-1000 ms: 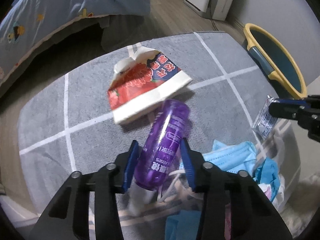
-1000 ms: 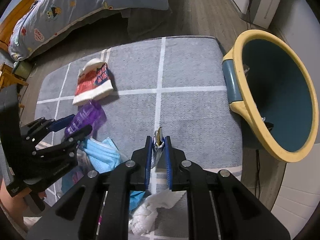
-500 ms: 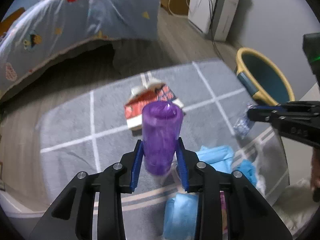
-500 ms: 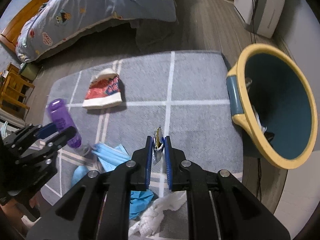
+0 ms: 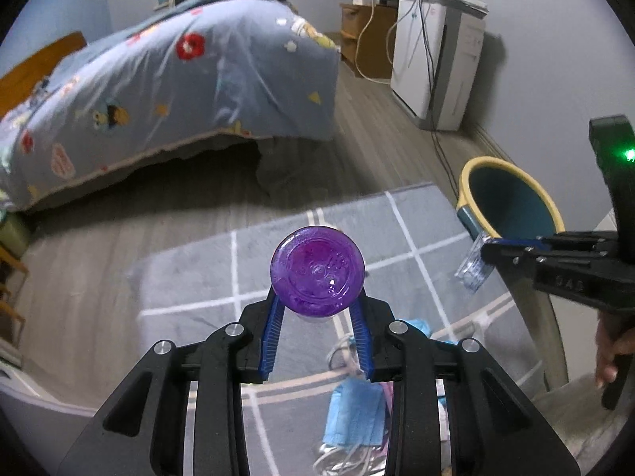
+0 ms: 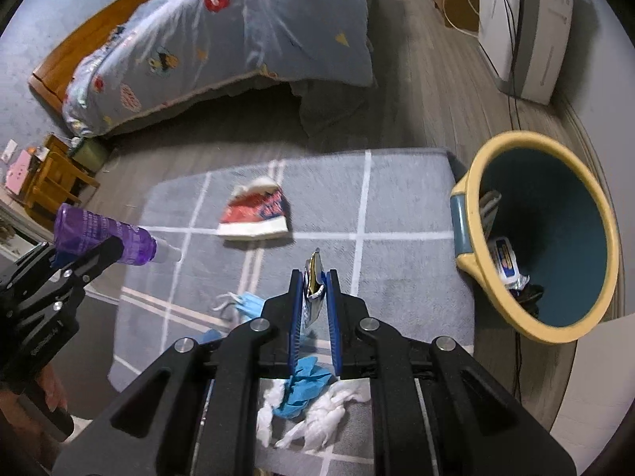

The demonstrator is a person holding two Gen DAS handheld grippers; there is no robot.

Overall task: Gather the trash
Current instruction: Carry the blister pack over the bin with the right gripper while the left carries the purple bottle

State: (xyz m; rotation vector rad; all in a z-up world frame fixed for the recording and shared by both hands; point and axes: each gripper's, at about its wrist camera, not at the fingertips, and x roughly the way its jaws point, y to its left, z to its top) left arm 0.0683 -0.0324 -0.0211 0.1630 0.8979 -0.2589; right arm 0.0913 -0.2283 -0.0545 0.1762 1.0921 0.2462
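Left wrist view: the purple bottle (image 5: 317, 269) shows only its round base; body and cap lie hidden behind it, and it covers the rug (image 5: 416, 214) beyond. The masks (image 5: 354, 412) below are blurred and partly screened by the left tool (image 5: 316, 341). Right wrist view: the wrapper (image 6: 313, 283) is seen edge-on, its print unreadable. The bin (image 6: 476, 198) contents are too small to identify.

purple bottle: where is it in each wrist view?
Left wrist: purple bottle at centre, base towards the camera, clamped in the left gripper.
Right wrist: at the left edge, lifted above the rug, cap pointing right.
Shared landmark: yellow-rimmed bin, right side in both.
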